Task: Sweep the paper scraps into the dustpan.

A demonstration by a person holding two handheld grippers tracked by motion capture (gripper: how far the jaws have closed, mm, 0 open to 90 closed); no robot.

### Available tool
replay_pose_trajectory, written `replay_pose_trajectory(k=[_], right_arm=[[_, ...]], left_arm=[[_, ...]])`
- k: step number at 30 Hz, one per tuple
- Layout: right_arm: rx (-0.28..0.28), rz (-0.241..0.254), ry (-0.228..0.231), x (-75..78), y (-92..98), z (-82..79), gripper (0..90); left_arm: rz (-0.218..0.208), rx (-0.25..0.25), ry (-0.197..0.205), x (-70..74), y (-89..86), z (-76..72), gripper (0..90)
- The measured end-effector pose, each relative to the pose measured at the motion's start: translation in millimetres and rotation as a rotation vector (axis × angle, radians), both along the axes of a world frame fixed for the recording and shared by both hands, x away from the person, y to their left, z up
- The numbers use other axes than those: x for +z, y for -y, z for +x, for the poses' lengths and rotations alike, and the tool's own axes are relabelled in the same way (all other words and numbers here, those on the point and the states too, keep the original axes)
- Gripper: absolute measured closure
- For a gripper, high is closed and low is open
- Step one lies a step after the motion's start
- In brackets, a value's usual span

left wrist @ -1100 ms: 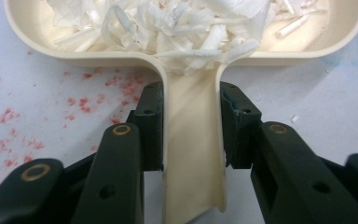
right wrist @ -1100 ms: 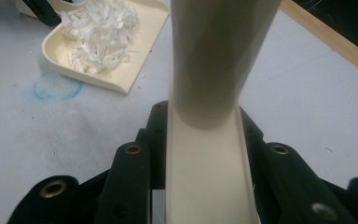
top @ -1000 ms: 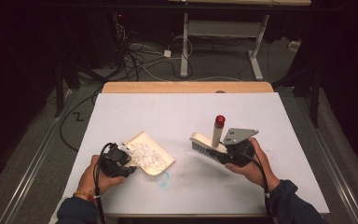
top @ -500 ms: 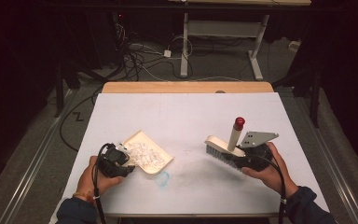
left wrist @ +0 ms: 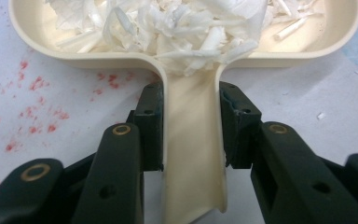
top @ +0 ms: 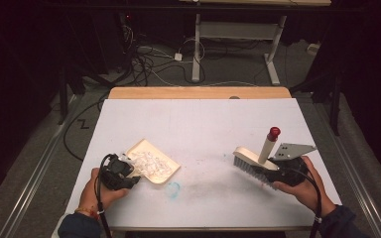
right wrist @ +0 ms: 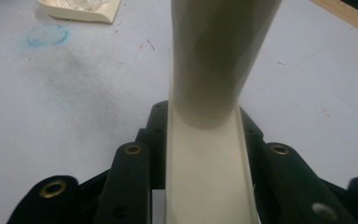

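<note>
1. My left gripper [top: 129,174] sits at the near left of the white table [top: 198,124], and its jaws are clamped on the handle of the cream dustpan [top: 151,161].
2. In the left gripper view, that gripper [left wrist: 190,123] has one pad on each side of the dustpan's [left wrist: 193,154] narrow handle, and both pads touch it.
3. The dustpan's tray is heaped with white paper shreds [left wrist: 168,28]; from the high view they show as a pale pile [top: 149,161] inside the tray.
4. Small red specks [left wrist: 32,93] dot the table beside the handle in the left gripper view.
5. My right gripper [top: 273,171] is at the near right, well apart from the dustpan, with its jaws closed on the cream hand brush [top: 255,158].
6. The brush's bristles [top: 248,168] point down at the table, and its handle, tipped with a red cap [top: 274,132], slants upward.
7. In the right gripper view, the gripper [right wrist: 205,135] pinches the brush's flat back, with the round handle [right wrist: 219,56] rising ahead.
8. A faint blue ring mark [top: 172,188] lies on the table just near the dustpan's corner.
</note>
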State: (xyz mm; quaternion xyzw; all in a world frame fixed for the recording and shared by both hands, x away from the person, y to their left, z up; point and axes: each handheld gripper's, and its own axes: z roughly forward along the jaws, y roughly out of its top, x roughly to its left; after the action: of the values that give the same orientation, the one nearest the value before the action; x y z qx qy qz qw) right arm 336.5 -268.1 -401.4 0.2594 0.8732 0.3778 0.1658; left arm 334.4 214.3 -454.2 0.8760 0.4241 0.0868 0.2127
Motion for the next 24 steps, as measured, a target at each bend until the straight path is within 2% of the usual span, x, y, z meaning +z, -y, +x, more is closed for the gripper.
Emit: replay_pose_trajectory(k=[3,11,17,24], right_arm=[[0.0,0.009,0.009,1.9,4.2,-3.0,67.4],[0.022,0.01,-0.009,4.0,7.9,-10.8,67.4],[0.06,0.005,-0.026,3.3,8.7,-17.3,67.4],[0.107,0.0,-0.053,3.8,11.5,-23.4,67.4]], left_arm=[[-0.002,0.015,0.002,-0.9,-1.3,-0.3,63.3],[-0.012,0.07,0.014,-1.8,-8.6,0.2,63.3],[-0.021,0.1,0.016,-2.9,-13.8,0.9,63.2],[-0.02,0.162,0.016,-3.0,-19.9,1.8,63.3]])
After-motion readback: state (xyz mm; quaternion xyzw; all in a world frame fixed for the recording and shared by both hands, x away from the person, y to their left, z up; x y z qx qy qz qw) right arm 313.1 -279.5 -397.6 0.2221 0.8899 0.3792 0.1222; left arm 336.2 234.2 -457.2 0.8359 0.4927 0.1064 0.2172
